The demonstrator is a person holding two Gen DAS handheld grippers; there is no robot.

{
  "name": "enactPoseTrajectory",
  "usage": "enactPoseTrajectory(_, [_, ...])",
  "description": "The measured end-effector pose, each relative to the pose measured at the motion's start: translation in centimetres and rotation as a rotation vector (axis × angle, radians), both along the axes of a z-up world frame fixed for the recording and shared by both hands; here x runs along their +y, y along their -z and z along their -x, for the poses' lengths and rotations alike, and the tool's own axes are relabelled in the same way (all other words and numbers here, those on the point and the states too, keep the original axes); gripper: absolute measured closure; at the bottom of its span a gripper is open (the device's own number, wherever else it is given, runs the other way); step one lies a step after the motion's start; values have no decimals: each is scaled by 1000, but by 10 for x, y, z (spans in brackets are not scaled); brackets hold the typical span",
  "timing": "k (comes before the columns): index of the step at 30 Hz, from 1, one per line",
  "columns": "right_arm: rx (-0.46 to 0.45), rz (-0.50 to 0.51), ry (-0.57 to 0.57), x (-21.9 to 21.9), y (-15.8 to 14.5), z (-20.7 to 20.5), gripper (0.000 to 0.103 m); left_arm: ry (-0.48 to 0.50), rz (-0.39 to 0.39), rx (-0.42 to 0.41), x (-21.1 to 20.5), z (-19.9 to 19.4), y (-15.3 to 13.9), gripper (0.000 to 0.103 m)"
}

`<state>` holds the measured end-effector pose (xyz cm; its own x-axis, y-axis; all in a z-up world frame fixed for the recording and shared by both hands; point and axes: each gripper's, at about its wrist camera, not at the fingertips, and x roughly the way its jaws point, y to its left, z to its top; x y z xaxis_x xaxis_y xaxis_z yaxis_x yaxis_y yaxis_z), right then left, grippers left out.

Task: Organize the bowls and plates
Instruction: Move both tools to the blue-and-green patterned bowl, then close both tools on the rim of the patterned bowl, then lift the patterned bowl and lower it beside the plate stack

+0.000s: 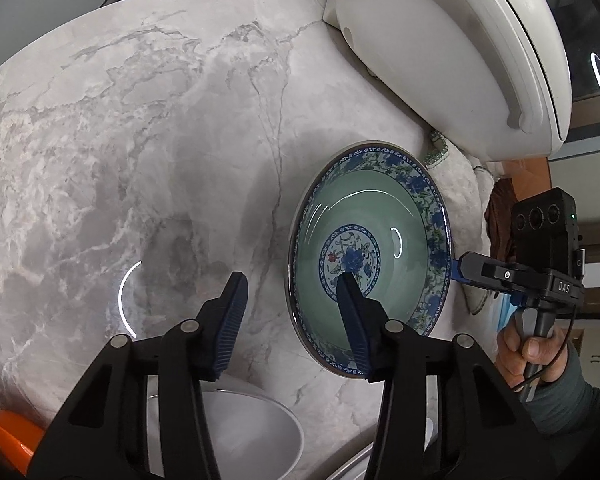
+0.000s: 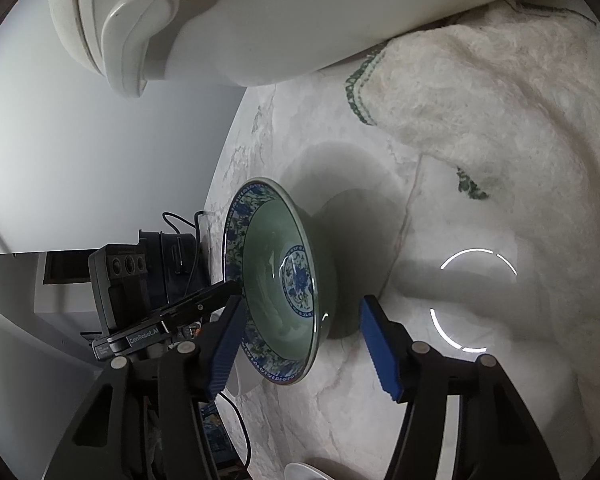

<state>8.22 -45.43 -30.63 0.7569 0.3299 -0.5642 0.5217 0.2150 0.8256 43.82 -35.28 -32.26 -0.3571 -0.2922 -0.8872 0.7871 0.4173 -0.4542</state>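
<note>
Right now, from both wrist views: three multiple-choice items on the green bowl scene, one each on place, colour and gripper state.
1. Where does the round ceramic bowl with the blue floral rim stand? A in a steel sink; B on the grey marble tabletop; C on a wooden shelf.
2. What colour is its inner wall? A pale green; B red; C yellow.
3. The left gripper is: A shut on the rim; B shut and empty; C open, with one finger inside the bowl and one outside.

Key: B, marble shows around the bowl; A, green lies between the rim band and the centre medallion; C, a clear gap separates the outer finger from the rim.
</note>
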Motion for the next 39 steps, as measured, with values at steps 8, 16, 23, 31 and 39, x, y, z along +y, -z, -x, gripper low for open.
enactPoseTrajectory(8, [20, 1, 16, -5, 2, -4, 53, -10, 7, 3, -1, -1, -2, 66])
enactPoseTrajectory(16, [46, 25, 0, -8, 2, -7, 90, 4, -7, 8, -3, 5, 2, 92])
enactPoseTrajectory(23, [47, 23, 2, -9, 2, -7, 90, -8, -5, -3, -1, 6, 1, 94])
enactPoseTrajectory(31, [41, 51, -8, -10, -6, -9, 90, -10, 14, -19, 2, 7, -8, 94])
enactPoseTrajectory(39, [33, 89, -30, -3, -19, -14, 90, -34, 37, -28, 20, 8, -26, 94])
